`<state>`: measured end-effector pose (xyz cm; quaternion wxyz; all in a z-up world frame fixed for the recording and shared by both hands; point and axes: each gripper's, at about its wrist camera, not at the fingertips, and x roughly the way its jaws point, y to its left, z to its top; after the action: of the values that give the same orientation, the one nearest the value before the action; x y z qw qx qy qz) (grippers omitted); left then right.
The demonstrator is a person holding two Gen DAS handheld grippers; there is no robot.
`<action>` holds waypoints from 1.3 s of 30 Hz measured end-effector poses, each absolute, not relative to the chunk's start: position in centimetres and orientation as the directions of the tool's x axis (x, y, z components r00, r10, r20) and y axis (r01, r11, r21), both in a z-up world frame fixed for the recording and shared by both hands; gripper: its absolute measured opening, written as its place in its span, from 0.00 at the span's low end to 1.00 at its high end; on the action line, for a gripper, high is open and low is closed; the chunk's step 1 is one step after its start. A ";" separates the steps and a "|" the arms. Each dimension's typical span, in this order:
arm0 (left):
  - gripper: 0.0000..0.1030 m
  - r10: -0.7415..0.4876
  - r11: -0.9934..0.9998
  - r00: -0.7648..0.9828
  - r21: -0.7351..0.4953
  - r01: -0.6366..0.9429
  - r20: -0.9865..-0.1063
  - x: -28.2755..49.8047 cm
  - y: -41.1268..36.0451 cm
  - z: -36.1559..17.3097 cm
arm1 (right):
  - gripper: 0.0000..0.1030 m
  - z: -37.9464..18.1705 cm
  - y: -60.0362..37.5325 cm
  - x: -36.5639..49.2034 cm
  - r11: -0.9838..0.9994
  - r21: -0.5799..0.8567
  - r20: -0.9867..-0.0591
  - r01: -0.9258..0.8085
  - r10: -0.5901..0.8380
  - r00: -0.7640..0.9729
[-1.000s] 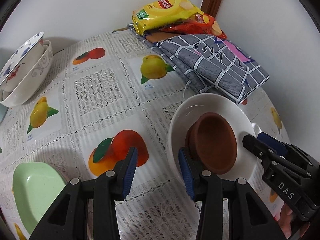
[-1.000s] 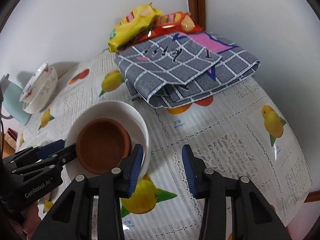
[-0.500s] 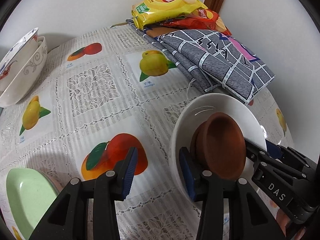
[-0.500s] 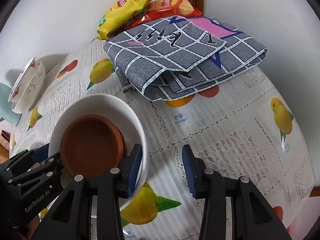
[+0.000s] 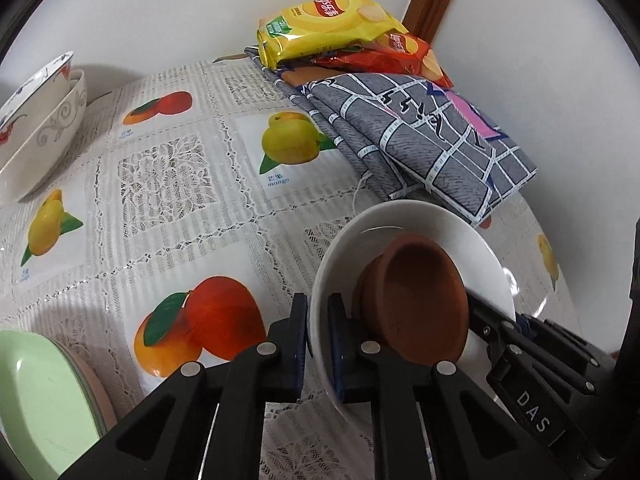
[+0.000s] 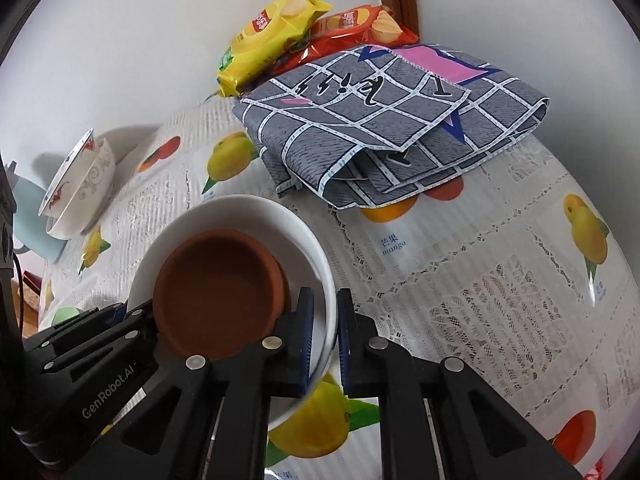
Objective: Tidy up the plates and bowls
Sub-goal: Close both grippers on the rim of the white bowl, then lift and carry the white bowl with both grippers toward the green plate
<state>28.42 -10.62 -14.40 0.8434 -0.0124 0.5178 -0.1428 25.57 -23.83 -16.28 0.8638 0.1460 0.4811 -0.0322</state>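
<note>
Left gripper (image 5: 318,320) clamping white bowl (image 5: 472,248) rim, jaws just closing; right gripper (image 6: 322,316) pinching opposite rim; brown dish (image 6: 216,280) inside

Two nested patterned bowls (image 5: 38,128) are sitting at the table's far left, while one white bowl (image 6: 256,216) is holding one brown clay dish (image 6: 220,288). Two chip bags, yellow (image 5: 328,24) and red (image 5: 392,56), are lying by one folded checked cloth (image 6: 384,120). One green plate (image 5: 36,400) is showing at the lower left.

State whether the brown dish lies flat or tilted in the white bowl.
Tilted: the brown dish leans against the white bowl's inner wall.
</note>
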 end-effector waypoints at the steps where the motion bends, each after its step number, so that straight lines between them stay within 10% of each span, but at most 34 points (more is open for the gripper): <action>1: 0.10 -0.260 0.958 0.423 -0.177 0.226 -0.868 28.4 -10.5 -14.4 | 0.11 -16.3 -23.9 25.5 0.954 0.227 -0.838 0.197 0.088 0.538; 39: 0.10 -0.280 0.958 0.487 -0.207 0.199 -0.827 22.7 -5.1 -8.5 | 0.11 -10.1 -19.5 20.1 0.962 0.238 -0.780 0.135 0.106 0.617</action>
<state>22.65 -5.07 -8.50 0.8613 -0.0415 0.4869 -0.1392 20.07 -19.51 -10.15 0.8884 0.1381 0.4377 -0.0082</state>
